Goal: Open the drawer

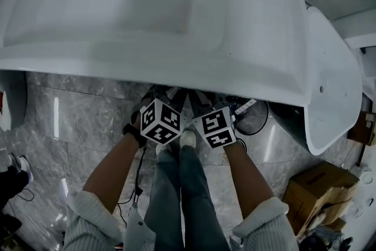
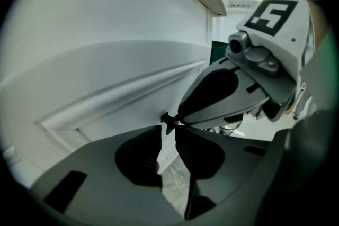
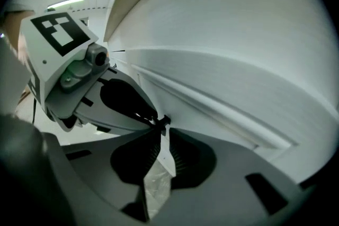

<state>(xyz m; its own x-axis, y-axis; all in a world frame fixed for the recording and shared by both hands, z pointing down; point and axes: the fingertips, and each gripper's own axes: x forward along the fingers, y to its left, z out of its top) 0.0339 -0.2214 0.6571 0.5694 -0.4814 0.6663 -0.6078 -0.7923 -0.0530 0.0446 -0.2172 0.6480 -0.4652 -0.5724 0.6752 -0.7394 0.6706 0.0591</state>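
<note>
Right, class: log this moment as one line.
left tool: shut | right tool: shut, tips beside left's | both: at drawer front

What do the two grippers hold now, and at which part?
It cannot be told. The left gripper and right gripper have jaws almost together at the drawer front; white shows in each gap, but no sure pinch.
</note>
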